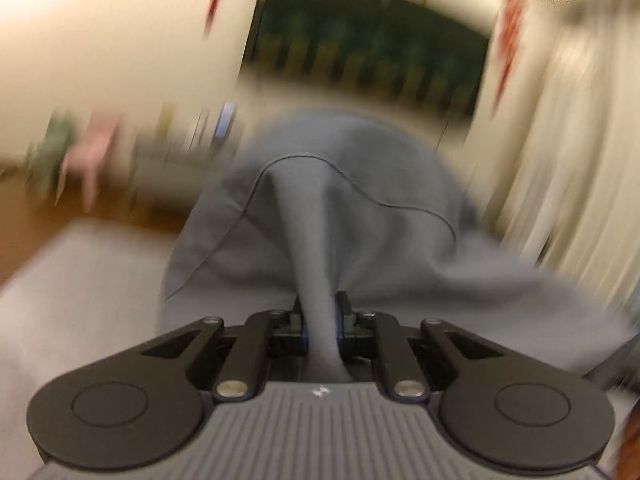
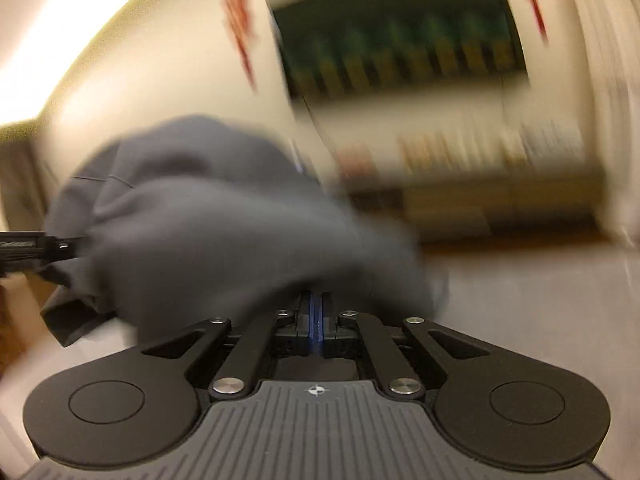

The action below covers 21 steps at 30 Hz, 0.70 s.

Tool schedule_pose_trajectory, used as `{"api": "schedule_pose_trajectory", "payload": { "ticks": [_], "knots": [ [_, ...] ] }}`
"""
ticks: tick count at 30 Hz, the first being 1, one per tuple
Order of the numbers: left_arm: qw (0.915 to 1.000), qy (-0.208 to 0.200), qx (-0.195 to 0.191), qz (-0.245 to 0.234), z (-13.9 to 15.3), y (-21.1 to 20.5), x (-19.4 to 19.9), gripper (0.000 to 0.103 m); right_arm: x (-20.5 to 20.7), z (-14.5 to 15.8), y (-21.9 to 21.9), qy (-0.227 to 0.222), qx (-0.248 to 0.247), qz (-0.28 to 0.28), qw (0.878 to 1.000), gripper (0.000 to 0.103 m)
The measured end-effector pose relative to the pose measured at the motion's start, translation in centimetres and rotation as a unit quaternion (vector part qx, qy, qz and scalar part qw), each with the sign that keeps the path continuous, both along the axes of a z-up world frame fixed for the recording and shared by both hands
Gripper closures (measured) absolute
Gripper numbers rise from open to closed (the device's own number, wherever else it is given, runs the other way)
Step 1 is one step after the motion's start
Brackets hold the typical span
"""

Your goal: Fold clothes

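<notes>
The grey garment hangs bunched above the pale surface. The left gripper pinches a thick fold; the right gripper is fully closed, its hold hidden. A thin right-hand pinch could slip, dropping that corner.

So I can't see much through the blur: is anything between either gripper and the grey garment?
Nothing visible. The left gripper is already shut on a fold of the garment, and the right gripper is shut at its edge.
</notes>
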<state>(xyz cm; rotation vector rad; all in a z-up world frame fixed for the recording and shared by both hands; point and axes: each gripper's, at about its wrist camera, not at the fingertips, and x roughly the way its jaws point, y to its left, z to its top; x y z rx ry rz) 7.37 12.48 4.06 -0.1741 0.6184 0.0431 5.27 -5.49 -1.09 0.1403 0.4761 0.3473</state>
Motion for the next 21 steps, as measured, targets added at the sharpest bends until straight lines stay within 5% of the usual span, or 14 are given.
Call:
{"api": "schedule_pose_trajectory", "payload": {
  "ticks": [2, 5, 7, 9, 11, 14, 18, 20, 21],
  "knots": [
    [0.9993, 0.033, -0.018, 0.000, -2.9, 0.6, -0.7, 0.090, 1.5, -2.5, -0.1, 0.040, -0.017, -0.029, 0.999, 0.103],
    [0.9993, 0.031, -0.021, 0.009, -4.1, 1.6, -2.4, 0.081, 1.9, -2.0, -1.3, 0.044, 0.024, -0.054, 0.997, 0.102],
    [0.9994, 0.027, -0.016, 0.014, -3.9, 1.7, -2.9, 0.037, 1.3, -1.6, -2.6, 0.037, 0.051, -0.072, 0.995, 0.101],
    [0.9991, 0.019, -0.018, 0.035, -4.1, 1.8, -3.6, 0.015, 1.1, -2.1, -1.9, 0.038, 0.043, -0.066, 0.996, 0.077],
    [0.9981, 0.018, -0.036, 0.047, -4.4, 2.0, -3.9, 0.013, 0.7, -2.5, -1.2, 0.034, 0.034, -0.046, 0.998, 0.007],
    [0.9973, 0.031, -0.059, 0.032, -5.6, 1.5, -3.6, 0.012, -0.2, -2.4, 1.6, 0.017, 0.019, 0.002, 1.000, 0.003],
    [0.9978, 0.043, -0.041, 0.030, -7.4, 0.9, -1.5, 0.012, -0.6, -2.9, 4.5, 0.022, -0.023, 0.044, 0.999, 0.003],
    [0.9971, 0.045, -0.053, 0.030, -8.0, 1.4, -0.3, 0.027, -0.5, -3.3, 5.2, 0.023, -0.045, 0.053, 0.997, 0.003],
    [0.9966, 0.048, -0.062, 0.025, -8.3, 1.7, 0.4, 0.064, -0.7, -3.5, 5.2, 0.019, -0.053, 0.057, 0.997, 0.003]
  ]
}}
